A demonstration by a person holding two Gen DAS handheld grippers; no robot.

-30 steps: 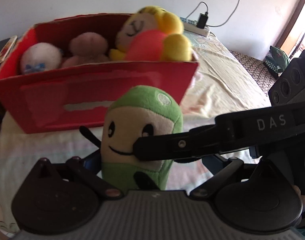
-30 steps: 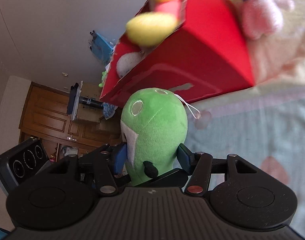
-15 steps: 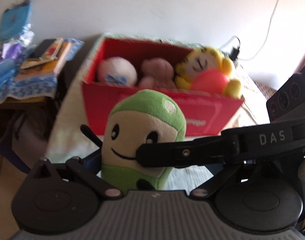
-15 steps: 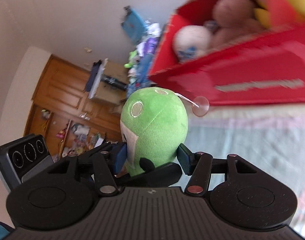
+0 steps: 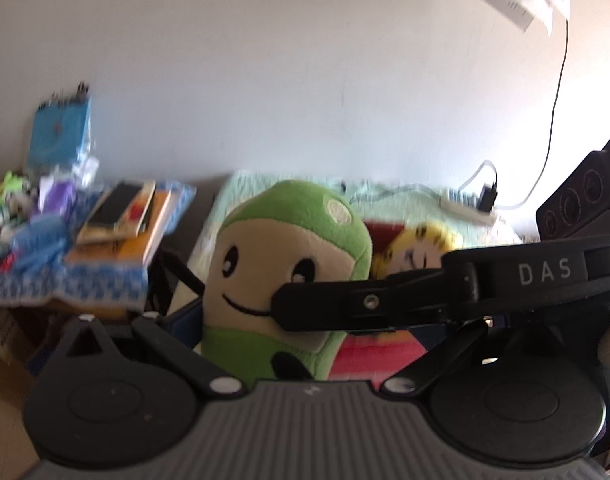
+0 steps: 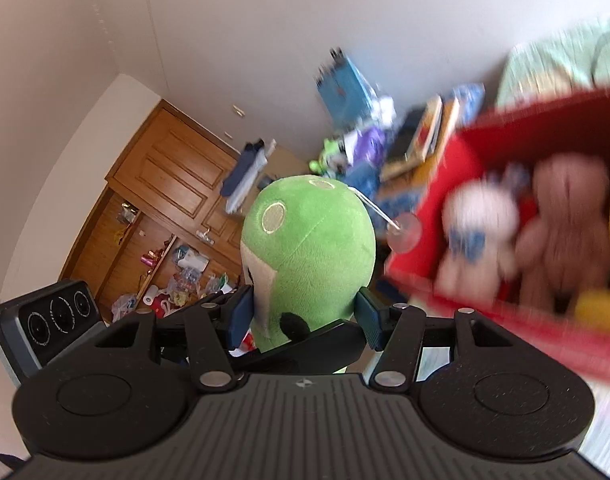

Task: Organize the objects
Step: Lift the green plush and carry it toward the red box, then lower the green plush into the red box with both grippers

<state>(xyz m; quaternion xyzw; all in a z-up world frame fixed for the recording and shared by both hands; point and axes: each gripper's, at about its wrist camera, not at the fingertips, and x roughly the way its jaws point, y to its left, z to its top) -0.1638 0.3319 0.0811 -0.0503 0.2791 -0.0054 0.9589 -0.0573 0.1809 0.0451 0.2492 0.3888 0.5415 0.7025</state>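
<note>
A green plush toy (image 5: 289, 248) with a cream smiling face stands upright between the pads of my left gripper (image 5: 301, 320), which is shut on its lower body. My right gripper (image 6: 305, 316) is shut on the same green plush toy (image 6: 309, 248) from the side, blue pads pressing its flanks. One black finger of the right gripper (image 5: 385, 300) crosses the toy's face in the left wrist view. The red box (image 6: 545, 112) lies to the right, below the toy, holding a white plush (image 6: 477, 236), a brown plush (image 6: 565, 220) and a yellow-haired doll (image 5: 421, 248).
A low side table with stacked books (image 5: 121, 224) and a blue patterned cloth stands left of the bed. A power strip with a charger (image 5: 461, 204) lies on the bed sheet (image 5: 241, 196) by the wall. A wooden wardrobe (image 6: 165, 184) with clutter is at the far left.
Both grippers have risen with the green plush toy. The red box has dropped lower in the left view and swung right in the right view, its inside now seen from above.
</note>
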